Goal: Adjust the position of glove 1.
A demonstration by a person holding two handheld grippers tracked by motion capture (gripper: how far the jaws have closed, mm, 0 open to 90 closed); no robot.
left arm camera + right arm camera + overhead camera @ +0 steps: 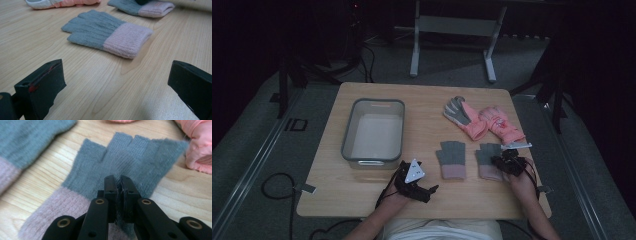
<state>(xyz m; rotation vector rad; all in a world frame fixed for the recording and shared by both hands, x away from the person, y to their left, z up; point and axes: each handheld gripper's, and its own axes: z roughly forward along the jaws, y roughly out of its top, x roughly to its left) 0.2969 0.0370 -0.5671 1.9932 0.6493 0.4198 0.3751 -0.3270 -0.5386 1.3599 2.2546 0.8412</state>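
The table (422,107) fills the middle of the high view, pale wood with rounded corners. On its left half stands a grey bin (398,131), clear-sided, long side running up the frame. In the upper right of the tabletop lie two pink gloves (484,120) side by side, tilted, one with a grey palm up. Below them, at centre right, lie two short grey gloves with pink cuffs, fingers toward the top of the frame: the left glove (451,159) flat and alone, the right glove (488,160) under the right gripper (507,162).

In the right gripper view the right gripper's jaws are pinched together on a fold of the right glove's grey knit (fibres show in the thin slit between the pads), just above the pink cuff.

The left gripper (424,192) sits at lower centre of the high view, near the bin's lower corner, well apart from the gloves. In the left gripper view its jaws stand wide apart over bare wood, nothing between them, with the left glove lying beyond at upper centre.
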